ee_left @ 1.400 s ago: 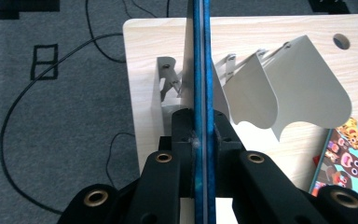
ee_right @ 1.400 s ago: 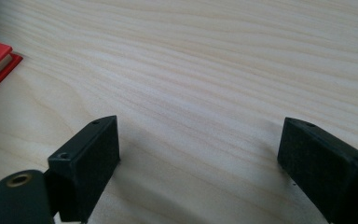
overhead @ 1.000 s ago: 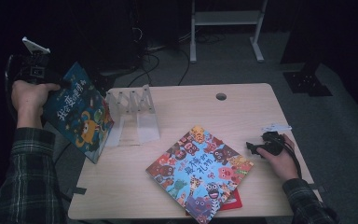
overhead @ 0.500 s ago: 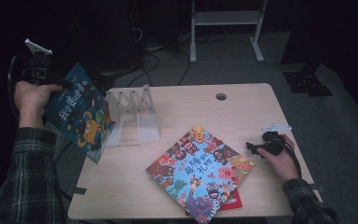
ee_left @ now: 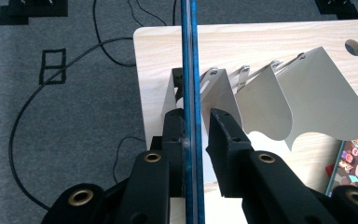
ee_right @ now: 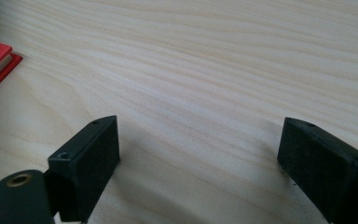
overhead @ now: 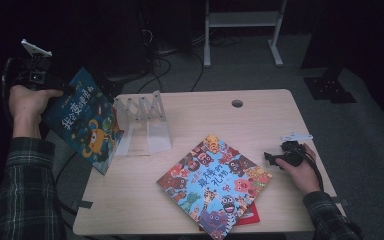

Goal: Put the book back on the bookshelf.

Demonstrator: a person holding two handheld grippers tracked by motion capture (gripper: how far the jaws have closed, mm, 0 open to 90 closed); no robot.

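Note:
A blue picture book (overhead: pixel 82 120) stands tilted at the table's left edge, beside a clear file rack (overhead: pixel 142 122). My left gripper (overhead: pixel 55 82) is at its upper corner. In the left gripper view the book (ee_left: pixel 192 70) runs edge-on between the jaws of the left gripper (ee_left: pixel 196 116). The jaws have just been opening: one lies against the cover, and a gap shows at the other. My right gripper (overhead: pixel 275 159) rests open on the table's right side, its jaws (ee_right: pixel 200 140) wide apart over bare wood.
A colourful picture book (overhead: pixel 215 185) lies flat at the front middle on a red book (overhead: pixel 247 216). The rack's dividers (ee_left: pixel 307 93) fan out to the book's right. The table (overhead: pixel 260 120) has a cable hole (overhead: pixel 237 103). Cables trail across the floor behind.
The blue book and the left hand have barely shifted. The right hand lies where it was.

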